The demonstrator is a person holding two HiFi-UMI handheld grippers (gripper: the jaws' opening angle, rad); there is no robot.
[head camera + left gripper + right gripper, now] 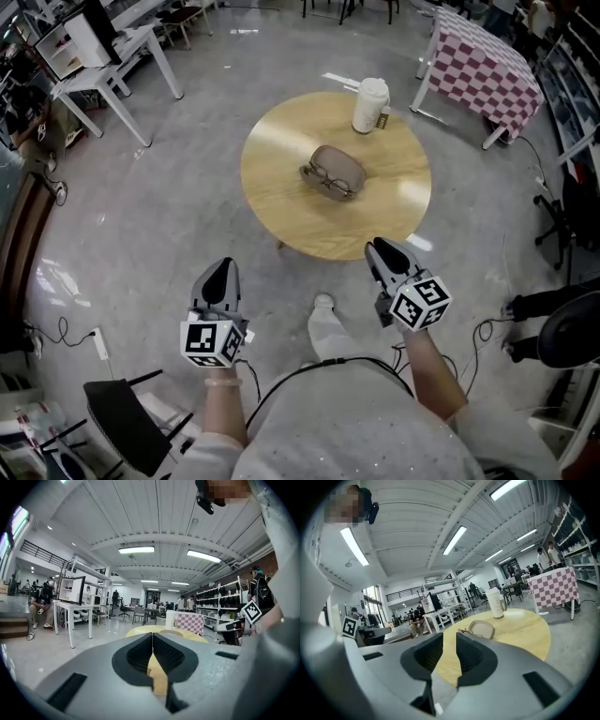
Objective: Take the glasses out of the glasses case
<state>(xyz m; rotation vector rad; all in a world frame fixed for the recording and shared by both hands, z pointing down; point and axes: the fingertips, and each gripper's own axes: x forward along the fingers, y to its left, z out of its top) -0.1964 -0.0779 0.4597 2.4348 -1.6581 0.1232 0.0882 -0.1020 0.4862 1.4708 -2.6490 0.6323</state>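
Observation:
A taupe oval glasses case (339, 165) lies in the middle of the round wooden table (281, 202). Dark-rimmed glasses (328, 180) rest against its near side. Both grippers hover over the floor, short of the table's near edge and apart from the case. My left gripper (222, 269) has its pads pressed together with nothing between them, as the left gripper view shows (152, 639). My right gripper (382, 249) holds its jaws apart and empty. In the right gripper view it (449, 641) points at the case (483, 629) and glasses (465, 631).
A white lidded cup (370, 103) stands at the table's far edge. A table with a checked cloth (487, 70) is at the far right. White desks (112, 66) stand far left, and a black chair (127, 422) at near left. Cables lie on the floor.

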